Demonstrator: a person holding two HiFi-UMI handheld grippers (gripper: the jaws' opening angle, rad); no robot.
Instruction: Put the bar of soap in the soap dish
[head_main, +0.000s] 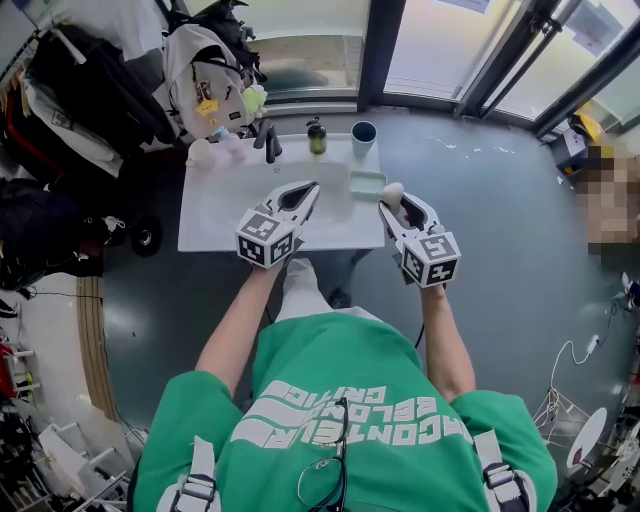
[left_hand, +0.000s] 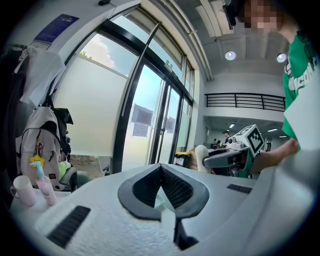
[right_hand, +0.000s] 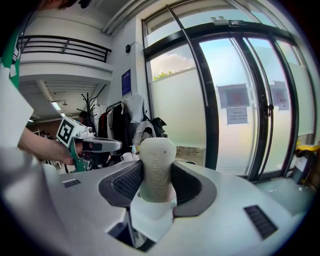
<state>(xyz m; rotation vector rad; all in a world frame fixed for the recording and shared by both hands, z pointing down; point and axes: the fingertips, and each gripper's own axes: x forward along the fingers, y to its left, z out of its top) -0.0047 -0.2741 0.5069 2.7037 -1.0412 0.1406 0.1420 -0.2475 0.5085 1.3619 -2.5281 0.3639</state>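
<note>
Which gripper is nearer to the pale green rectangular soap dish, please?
Right. The right gripper, clamping the cream soap bar, is just right of the green soap dish; the left gripper is farther, on its left.

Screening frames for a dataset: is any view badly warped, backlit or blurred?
Head view: evenly lit, table sharp, mild bending at the edges. Left gripper view: strong fisheye, dark corners, bright windows behind. Right gripper view: same warp, glass doors bright, soap crisp.
</note>
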